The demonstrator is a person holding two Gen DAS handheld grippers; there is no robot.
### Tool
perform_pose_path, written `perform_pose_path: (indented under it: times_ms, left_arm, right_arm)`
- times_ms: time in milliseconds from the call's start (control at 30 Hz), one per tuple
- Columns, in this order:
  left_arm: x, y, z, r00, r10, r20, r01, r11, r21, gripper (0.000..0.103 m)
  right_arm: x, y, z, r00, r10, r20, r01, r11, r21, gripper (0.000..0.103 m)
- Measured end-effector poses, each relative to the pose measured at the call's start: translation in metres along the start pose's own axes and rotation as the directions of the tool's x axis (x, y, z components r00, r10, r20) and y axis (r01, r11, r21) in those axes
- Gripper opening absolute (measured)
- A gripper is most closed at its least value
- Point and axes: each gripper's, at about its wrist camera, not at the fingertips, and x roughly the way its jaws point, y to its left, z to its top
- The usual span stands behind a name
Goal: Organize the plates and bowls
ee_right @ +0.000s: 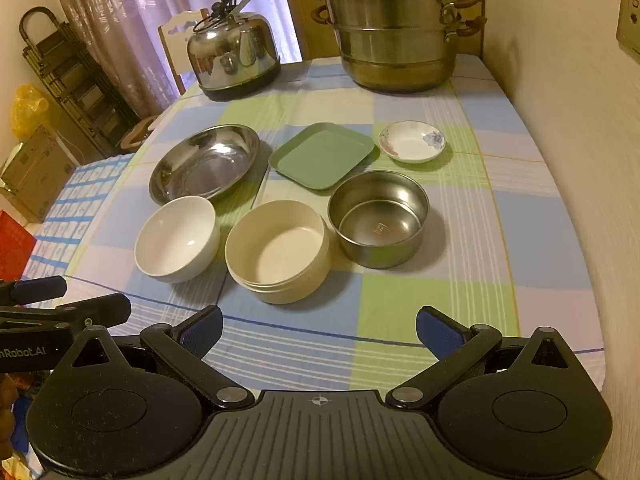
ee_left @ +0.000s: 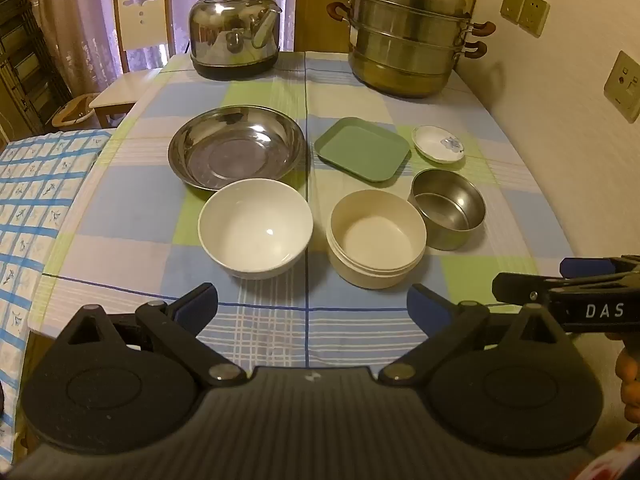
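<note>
On the checked tablecloth lie a wide steel plate (ee_left: 236,146) (ee_right: 205,162), a green square plate (ee_left: 362,149) (ee_right: 322,155) and a small flowered white saucer (ee_left: 438,144) (ee_right: 412,141) in the far row. In the near row stand a white bowl (ee_left: 255,228) (ee_right: 177,238), a cream round bowl (ee_left: 376,238) (ee_right: 278,250) and a steel bowl (ee_left: 447,208) (ee_right: 378,218). My left gripper (ee_left: 312,308) is open and empty, just short of the white and cream bowls. My right gripper (ee_right: 320,332) is open and empty, in front of the cream bowl.
A steel kettle (ee_left: 235,26) (ee_right: 236,52) and a stacked steamer pot (ee_left: 408,32) (ee_right: 394,24) stand at the table's far end. A wall (ee_right: 568,120) runs along the right side. A chair (ee_left: 136,40) stands at the far left; a blue checked cloth (ee_left: 32,208) lies left.
</note>
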Motion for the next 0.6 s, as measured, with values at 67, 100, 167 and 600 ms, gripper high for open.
perform_pose_path:
  times_ms: [67, 100, 167, 600]
  left_arm:
    - [0.0001, -0.0001, 0.0001, 1.000, -0.001, -0.001, 0.001, 1.000, 0.001, 0.101]
    - [0.0003, 0.0000, 0.0000, 1.000, -0.002, -0.002, 0.002, 1.000, 0.001, 0.101]
    - [0.0008, 0.0000, 0.0000, 1.000, -0.003, -0.002, 0.003, 1.000, 0.002, 0.101]
    - [0.0002, 0.0001, -0.0001, 1.000, -0.004, 0.003, 0.004, 1.000, -0.001, 0.101]
  right_arm:
    - [-0.0002, -0.0001, -0.0001, 1.000, 0.000, 0.000, 0.000, 1.000, 0.000, 0.103]
    - [0.0000, 0.0001, -0.0002, 1.000, -0.002, -0.001, 0.002, 1.000, -0.001, 0.103]
    - [-0.0001, 0.0002, -0.0003, 1.000, -0.003, 0.000, 0.003, 1.000, -0.002, 0.103]
    - [-0.0002, 0.0007, 0.0005, 1.000, -0.004, 0.002, 0.004, 1.000, -0.004, 0.103]
